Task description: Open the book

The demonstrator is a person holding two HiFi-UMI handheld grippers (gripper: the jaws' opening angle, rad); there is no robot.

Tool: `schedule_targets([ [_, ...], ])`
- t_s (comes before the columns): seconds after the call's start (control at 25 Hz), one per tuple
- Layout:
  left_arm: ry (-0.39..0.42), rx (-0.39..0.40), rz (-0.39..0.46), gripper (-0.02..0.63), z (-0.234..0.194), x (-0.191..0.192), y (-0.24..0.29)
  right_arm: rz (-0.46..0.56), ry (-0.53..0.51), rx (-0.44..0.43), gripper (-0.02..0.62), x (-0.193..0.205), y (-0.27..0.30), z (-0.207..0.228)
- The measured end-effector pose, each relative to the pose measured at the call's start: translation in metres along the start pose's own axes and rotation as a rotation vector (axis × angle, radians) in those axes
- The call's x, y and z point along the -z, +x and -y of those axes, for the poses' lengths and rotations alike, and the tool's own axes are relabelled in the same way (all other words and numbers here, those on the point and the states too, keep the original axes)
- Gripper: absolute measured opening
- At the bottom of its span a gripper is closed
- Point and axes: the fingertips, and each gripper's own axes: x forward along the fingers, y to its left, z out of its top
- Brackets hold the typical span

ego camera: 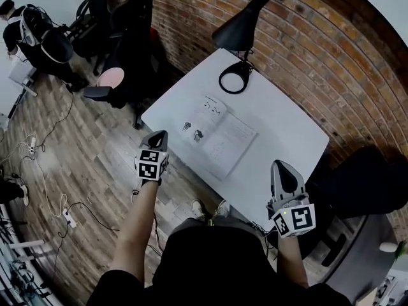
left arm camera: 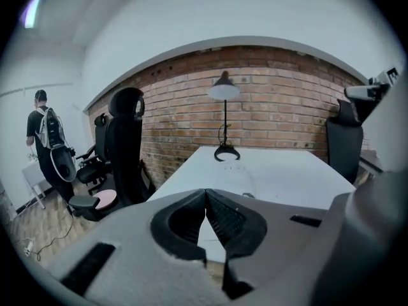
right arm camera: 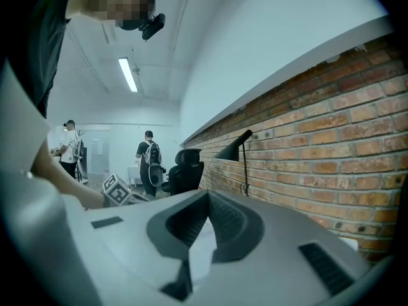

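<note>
jaws closed on nothing, book (ego camera: 220, 136) lies open

left gripper (left arm camera: 205, 196) and right gripper (right arm camera: 207, 199) both have their jaws pressed together, empty. they hang by the table's (ego camera: 280, 116) near edge, either side of the book and apart from it. it rests pages-up along that edge, so the opening looks done.

The book (ego camera: 220, 136) has matt white paper pages with dark print. The table (ego camera: 287, 129) top is smooth, pale and matt. The lamp (ego camera: 241, 27) has a black shade with a dull sheen, metal by its look. The wall (ego camera: 306, 50) is rough red brick with pale mortar. The floor (ego camera: 95, 158) is wood-grain planks. The left gripper (left arm camera: 205, 195) and right gripper (right arm camera: 207, 196) are matt grey plastic with ribbed dark pads (left arm camera: 226, 218).
</note>
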Motion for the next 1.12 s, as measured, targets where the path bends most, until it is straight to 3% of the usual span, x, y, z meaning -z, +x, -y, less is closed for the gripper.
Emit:
schedule_targets([
  [0.44,0.046,0.000,0.283,0.021,0.026,-0.123,-0.088,0.072,-0.018,-0.035,0.011,-0.028,0.003,0.002],
  [0.6,0.005,0.001,0.396,0.021,0.038,-0.147,-0.132,0.085,0.028,-0.032,0.011,-0.038,-0.001,0.007],
  [0.8,0.025,-0.021,0.563,0.021,0.050,-0.186,-0.199,0.118,0.047,-0.018,0.011,-0.060,-0.004,0.014],
  [1.12,0.089,-0.057,0.681,0.021,0.071,-0.207,-0.264,0.131,0.050,-0.005,0.011,-0.071,-0.007,0.018],
])
